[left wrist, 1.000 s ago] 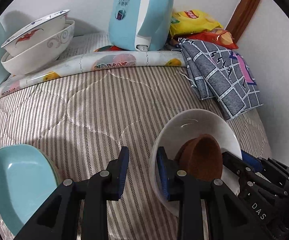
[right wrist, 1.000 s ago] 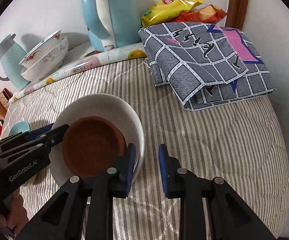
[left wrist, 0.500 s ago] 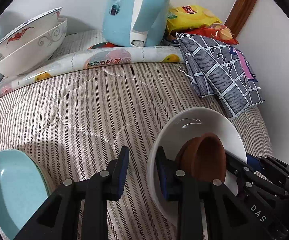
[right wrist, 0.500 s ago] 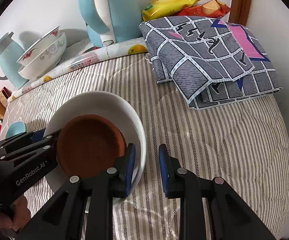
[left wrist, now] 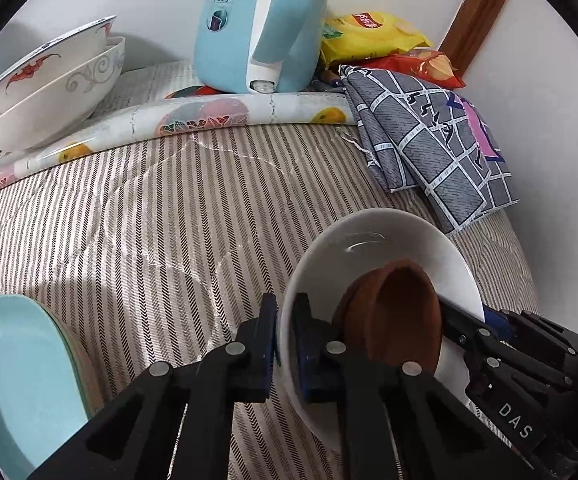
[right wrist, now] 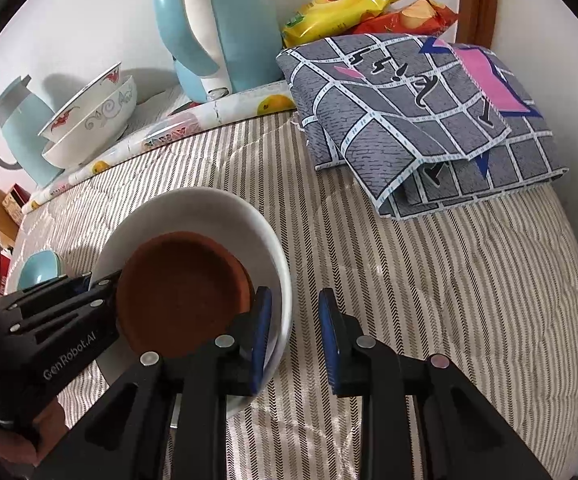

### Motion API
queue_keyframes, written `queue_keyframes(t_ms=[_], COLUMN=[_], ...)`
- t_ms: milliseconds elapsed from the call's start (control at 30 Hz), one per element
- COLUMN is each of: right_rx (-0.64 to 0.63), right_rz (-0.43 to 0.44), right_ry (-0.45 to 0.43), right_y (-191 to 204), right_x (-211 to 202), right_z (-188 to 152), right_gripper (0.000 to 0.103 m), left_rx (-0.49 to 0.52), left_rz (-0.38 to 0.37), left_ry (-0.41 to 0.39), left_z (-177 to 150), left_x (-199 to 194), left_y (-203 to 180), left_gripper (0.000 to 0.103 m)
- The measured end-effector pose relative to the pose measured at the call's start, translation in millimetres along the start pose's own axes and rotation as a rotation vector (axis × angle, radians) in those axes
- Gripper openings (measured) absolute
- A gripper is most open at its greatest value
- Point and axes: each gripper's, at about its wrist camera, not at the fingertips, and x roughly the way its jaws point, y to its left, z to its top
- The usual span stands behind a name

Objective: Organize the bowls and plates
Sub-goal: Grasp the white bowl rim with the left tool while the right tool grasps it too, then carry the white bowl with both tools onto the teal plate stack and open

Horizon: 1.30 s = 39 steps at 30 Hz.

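Left wrist view: the left gripper (left wrist: 285, 344) has just been closing and now pinches the near rim of the white bowl (left wrist: 373, 240). A brown bowl (left wrist: 401, 316) sits inside it. The right gripper (right wrist: 293, 336) straddles the opposite rim, 1 pad inside and 1 outside; its jaws have just been closing, yet a gap shows at the outer pad. To the left lies a teal plate (left wrist: 13, 376) on the striped quilt (left wrist: 149, 208). Farther back, 2 patterned bowls (left wrist: 57, 84) are nested beside a blue kettle (left wrist: 257, 24), with a folded grey cloth (right wrist: 421, 120) to the right.
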Motion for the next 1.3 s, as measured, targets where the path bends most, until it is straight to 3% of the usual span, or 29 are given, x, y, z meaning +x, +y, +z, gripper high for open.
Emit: queue_keyframes(t_ms=[100, 700, 1300], right_rx=[0.006, 0.049, 0.045], right_rz=[0.032, -0.001, -0.007], right_ry=[0.003, -0.013, -0.074], right_y=[1, -4, 12], right_x=[1, -14, -68], right_z=[0, -14, -37], right_gripper=[0.012, 0.009, 0.008], left_rx=[0.001, 0.011, 0.004], left_rz=[-0.001, -0.009, -0.02], left_ry=[-0.001, -0.02, -0.076], left_z=[0, -14, -36], left_x=[0, -14, -70], left_y=[1, -7, -8], left_gripper=[0.009, 0.009, 0.009])
